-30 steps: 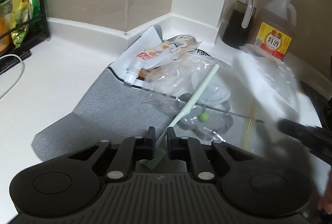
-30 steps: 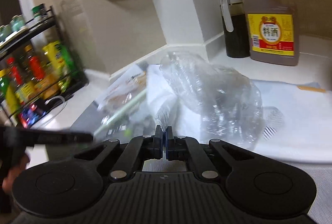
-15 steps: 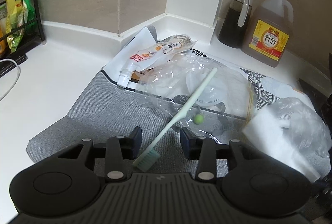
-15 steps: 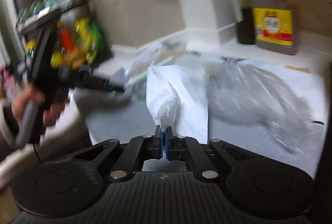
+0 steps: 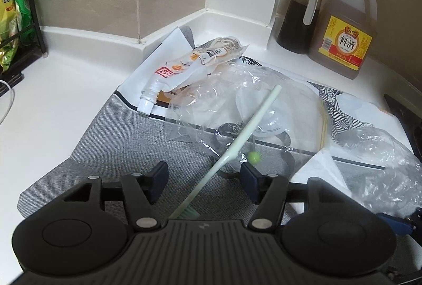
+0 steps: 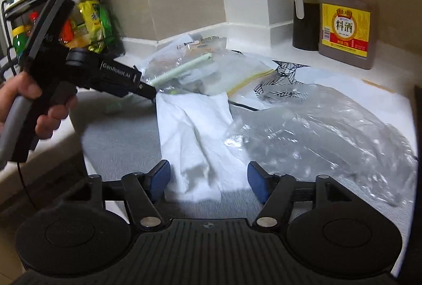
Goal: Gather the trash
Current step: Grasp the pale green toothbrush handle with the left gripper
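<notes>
Trash lies on a grey mat (image 5: 126,137) on the white counter. A pale green toothbrush (image 5: 237,145) lies loose between the fingers of my open left gripper (image 5: 204,177), its handle resting on clear plastic packaging (image 5: 237,100). A sauce pouch (image 5: 190,61) lies behind. My right gripper (image 6: 208,180) is open over a white paper towel (image 6: 195,132), with a crumpled clear plastic bag (image 6: 329,132) to its right. The left gripper (image 6: 151,92) shows in the right wrist view, held by a hand, with the toothbrush (image 6: 182,68) beyond it.
A dark oil dispenser (image 5: 300,18) and a cooking wine jug (image 5: 345,32) stand at the back right against the wall. A black rack with snack bags (image 6: 95,24) and bottles stands at the left. A patterned paper sheet (image 5: 340,111) lies under the trash.
My left gripper opened and let go of the toothbrush, which now lies on the mat. My right gripper opened and let go of the paper towel and plastic bag, now on the mat.
</notes>
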Motion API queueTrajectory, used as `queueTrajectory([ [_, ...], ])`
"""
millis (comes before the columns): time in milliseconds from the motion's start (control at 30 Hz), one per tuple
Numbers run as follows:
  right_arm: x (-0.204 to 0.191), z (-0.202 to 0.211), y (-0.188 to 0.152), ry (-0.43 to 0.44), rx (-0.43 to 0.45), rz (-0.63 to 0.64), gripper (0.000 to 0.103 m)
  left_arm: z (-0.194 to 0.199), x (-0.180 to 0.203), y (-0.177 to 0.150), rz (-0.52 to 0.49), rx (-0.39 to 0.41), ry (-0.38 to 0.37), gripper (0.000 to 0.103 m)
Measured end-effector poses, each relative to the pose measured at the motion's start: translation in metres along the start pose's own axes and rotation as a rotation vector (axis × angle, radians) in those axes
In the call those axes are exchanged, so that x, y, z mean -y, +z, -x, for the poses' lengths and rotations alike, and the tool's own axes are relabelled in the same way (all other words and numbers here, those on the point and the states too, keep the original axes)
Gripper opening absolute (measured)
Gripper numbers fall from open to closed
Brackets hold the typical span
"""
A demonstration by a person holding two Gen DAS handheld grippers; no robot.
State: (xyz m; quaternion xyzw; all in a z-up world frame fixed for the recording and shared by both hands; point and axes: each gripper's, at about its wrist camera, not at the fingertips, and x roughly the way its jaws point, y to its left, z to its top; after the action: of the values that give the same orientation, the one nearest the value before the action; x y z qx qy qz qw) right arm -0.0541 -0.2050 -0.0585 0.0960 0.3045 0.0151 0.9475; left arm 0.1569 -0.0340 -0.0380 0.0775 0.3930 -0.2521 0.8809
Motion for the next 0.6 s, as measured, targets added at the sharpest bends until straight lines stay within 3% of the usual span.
queueTrajectory([
  [67,-0.008,-0.008,0.003,-0.011,0.003,0.015,0.073,0.001,0.0,0.0,0.01,-0.009,-0.021,0.056],
  [100,-0.014,-0.012,0.005,-0.021,0.002,0.033,0.073,0.003,-0.001,-0.001,0.013,-0.011,-0.032,0.046],
  [133,-0.02,-0.014,0.005,-0.028,0.004,0.056,0.064,0.006,0.0,-0.002,0.01,-0.012,-0.037,0.031],
  [167,-0.026,-0.015,0.004,-0.027,0.009,0.079,0.055,0.007,0.001,-0.002,0.0,-0.017,-0.032,0.023],
  [233,-0.038,-0.015,0.001,-0.025,0.018,0.125,0.024,0.01,0.002,-0.006,-0.015,-0.019,-0.025,0.014],
  [300,-0.045,-0.013,-0.002,-0.029,0.026,0.145,0.008,0.015,0.001,-0.009,-0.014,-0.01,-0.024,0.007],
  [600,-0.049,0.024,0.003,0.043,0.126,0.087,0.006,0.059,-0.007,-0.02,0.062,0.052,-0.06,0.004],
])
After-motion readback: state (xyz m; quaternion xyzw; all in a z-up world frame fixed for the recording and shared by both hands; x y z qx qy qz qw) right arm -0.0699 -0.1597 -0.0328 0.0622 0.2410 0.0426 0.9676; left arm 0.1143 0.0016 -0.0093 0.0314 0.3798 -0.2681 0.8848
